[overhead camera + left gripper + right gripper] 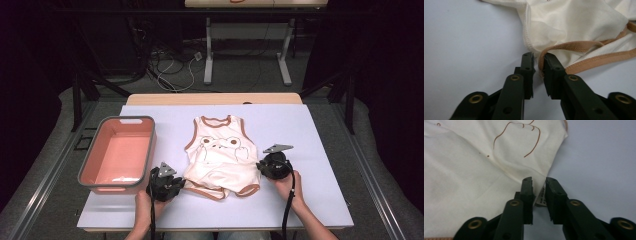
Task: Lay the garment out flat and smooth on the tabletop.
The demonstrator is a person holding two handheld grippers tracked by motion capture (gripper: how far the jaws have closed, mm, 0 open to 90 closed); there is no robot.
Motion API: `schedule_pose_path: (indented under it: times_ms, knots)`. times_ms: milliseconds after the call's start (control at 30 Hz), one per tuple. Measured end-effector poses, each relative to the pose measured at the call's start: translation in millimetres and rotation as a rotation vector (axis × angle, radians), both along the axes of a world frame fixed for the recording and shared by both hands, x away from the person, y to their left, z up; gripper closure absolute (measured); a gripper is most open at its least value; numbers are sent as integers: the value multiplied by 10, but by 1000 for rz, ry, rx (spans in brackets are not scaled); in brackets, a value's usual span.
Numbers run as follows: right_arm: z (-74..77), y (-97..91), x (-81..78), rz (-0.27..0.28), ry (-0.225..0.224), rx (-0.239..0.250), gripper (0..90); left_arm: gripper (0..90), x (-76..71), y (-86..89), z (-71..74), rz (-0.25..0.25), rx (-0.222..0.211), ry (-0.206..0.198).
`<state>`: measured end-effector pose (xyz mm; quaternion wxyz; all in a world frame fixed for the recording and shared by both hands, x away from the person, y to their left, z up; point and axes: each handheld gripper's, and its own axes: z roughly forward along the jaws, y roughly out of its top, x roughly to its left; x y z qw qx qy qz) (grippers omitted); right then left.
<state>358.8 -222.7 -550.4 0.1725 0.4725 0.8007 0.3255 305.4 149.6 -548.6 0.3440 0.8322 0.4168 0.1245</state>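
Lengthwise, the cream sleeveless bodysuit with brown trim (218, 155) points neck-away, while the left gripper (170, 186) and right gripper (266, 167) flank it, jaws slightly apart.

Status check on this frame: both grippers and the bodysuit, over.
Left gripper open at brown hem. Right gripper open at side edge. Cream sleeveless baby bodysuit flat, unheld. Nothing blocking.

Baby bodysuit (218, 155): cream, sleeveless, brown-tan trim at neck, armholes, leg openings; brown-outline bear print on chest. Lies face up at middle of table, neck toward far edge, lower half rumpled and partly folded, small label at one side edge.
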Motion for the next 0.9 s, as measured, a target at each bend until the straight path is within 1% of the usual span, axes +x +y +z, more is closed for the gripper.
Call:
schedule_pose_path:
  times_ms: [33, 100, 133, 167, 233, 267, 367, 433, 500, 533, 567, 600, 633, 667, 700, 733, 767, 800, 833, 900]
  knots:
    - [8, -8, -8, 4, 3, 5, 718, 714, -11, -4, 15, 11, -4, -3]
    - [26, -27, -38, 18, 7, 15, 678, 654, -24, 7, 40, 13, -2, -13]
    - [42, -35, -57, 25, 12, 28, 655, 619, -29, 11, 52, 16, 3, -25]
    - [58, -39, -83, 32, 17, 32, 630, 587, -38, 19, 65, 12, 4, -14]
    - [86, -47, -130, 38, 18, 42, 612, 542, -46, 15, 61, 13, 0, -25]
    - [100, -47, -154, 45, 12, 37, 600, 521, -52, 12, 68, 5, 2, -17]
    - [138, -43, -239, 54, 10, 49, 585, 480, -68, -7, 76, -12, 11, -27]
    - [144, -46, -296, 61, 12, 58, 582, 471, -73, -30, 72, -21, 19, -35]
    - [140, -47, -343, 73, 15, 55, 582, 484, -68, -50, 56, -39, 26, -34]
    - [139, -41, -366, 85, 20, 60, 582, 513, -69, -59, 47, -42, 30, -31]
    - [141, -37, -385, 91, 22, 55, 582, 532, -62, -71, 35, -54, 44, -33]
    - [142, -27, -412, 98, 20, 54, 582, 562, -62, -71, 35, -54, 44, -33]
    - [145, -17, -450, 109, 24, 60, 584, 589, -59, -94, 5, -57, 58, -45]
    - [140, -13, -467, 123, 20, 53, 591, 613, -53, -102, -12, -64, 65, -42]
    - [134, 6, -505, 135, 27, 54, 596, 640, -50, -109, -30, -64, 60, -42]
    - [124, 18, -530, 145, 34, 52, 607, 669, -43, -108, -40, -66, 67, -44]
    - [115, 27, -544, 158, 47, 46, 613, 684, -31, -108, -56, -67, 72, -37]
    - [93, 48, -557, 168, 54, 29, 624, 718, -24, -104, -63, -71, 70, -33]
    - [78, 58, -558, 174, 58, 19, 641, 740, -13, -97, -73, -72, 58, -38]
    - [43, 80, -546, 190, 72, -10, 671, 782, -4, -95, -73, -75, 64, -41]
